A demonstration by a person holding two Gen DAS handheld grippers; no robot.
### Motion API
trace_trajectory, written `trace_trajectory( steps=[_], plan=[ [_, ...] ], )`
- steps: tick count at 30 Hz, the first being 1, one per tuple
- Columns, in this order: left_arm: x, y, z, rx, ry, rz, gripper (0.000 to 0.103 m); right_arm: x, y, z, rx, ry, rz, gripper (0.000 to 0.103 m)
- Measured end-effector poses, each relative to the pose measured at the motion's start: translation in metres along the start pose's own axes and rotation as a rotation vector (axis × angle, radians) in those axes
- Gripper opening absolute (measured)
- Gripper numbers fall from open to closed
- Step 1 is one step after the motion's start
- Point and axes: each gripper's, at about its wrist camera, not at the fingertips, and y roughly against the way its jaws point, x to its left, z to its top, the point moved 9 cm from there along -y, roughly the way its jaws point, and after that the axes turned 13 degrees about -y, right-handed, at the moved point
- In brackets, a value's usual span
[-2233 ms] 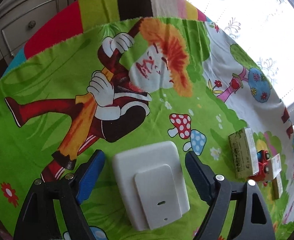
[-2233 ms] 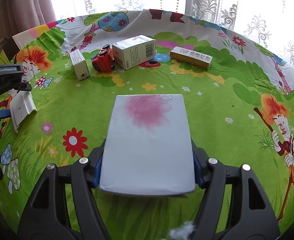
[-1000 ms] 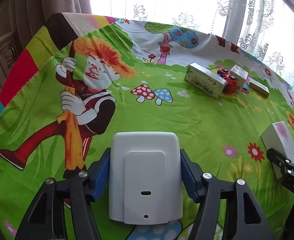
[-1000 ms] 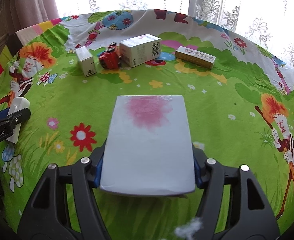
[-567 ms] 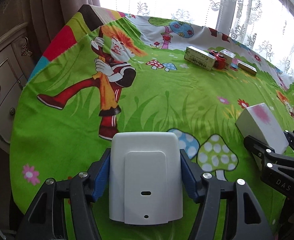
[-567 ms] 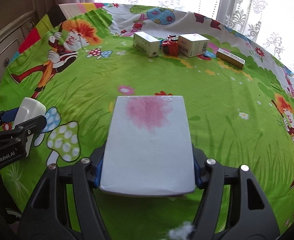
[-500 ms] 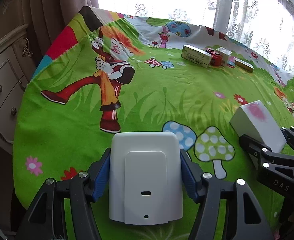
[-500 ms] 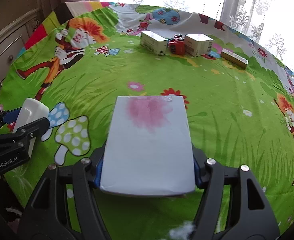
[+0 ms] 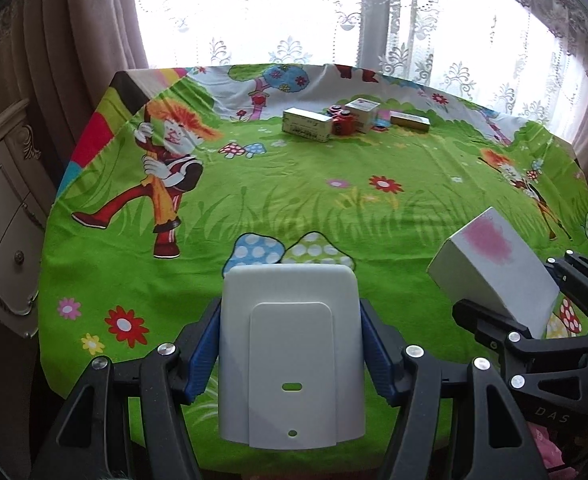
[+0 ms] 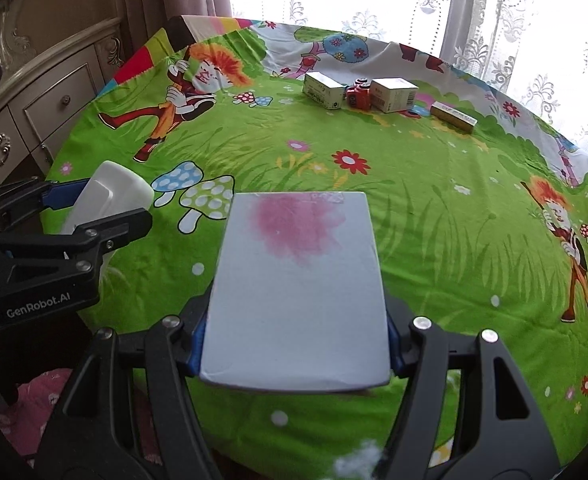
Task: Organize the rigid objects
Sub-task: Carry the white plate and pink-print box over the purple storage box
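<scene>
The left gripper [image 9: 289, 356] has its jaws closed on a white plastic device [image 9: 291, 354], the blue pads pressing on both of its sides, and holds it above the near edge of the tabletop [image 9: 318, 208], which is covered by a bright green cartoon cloth. The right gripper [image 10: 296, 340] has its jaws clamped the same way on a white box with a pink blotch [image 10: 298, 284], also held up over the near edge of the cloth. In the left wrist view that box shows at the right, raised and tilted; in the right wrist view the white device shows at the left, just beside the mushroom print. Along the far side of the tabletop, near the lace curtain [image 9: 454, 40], stands a row of things: a long white and green box [image 9: 307, 125], a red toy car [image 9: 342, 119] touching it, a squarer white box [image 9: 361, 114] just behind the car, and a flat gold box [image 9: 410, 122] a little apart on the right. A pale carved drawer cabinet [image 10: 49, 100] stands beside the tabletop on the left.
</scene>
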Motion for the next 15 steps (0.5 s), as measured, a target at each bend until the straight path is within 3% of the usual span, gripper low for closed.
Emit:
trace_trajectory(
  steps=[15],
  plan=[
    [-0.13, 0.028, 0.025, -0.037, -0.365, -0.113, 0.064, -0.101, 0.091, -0.043, -0.089, -0.184, -0.092, 0.069]
  ],
)
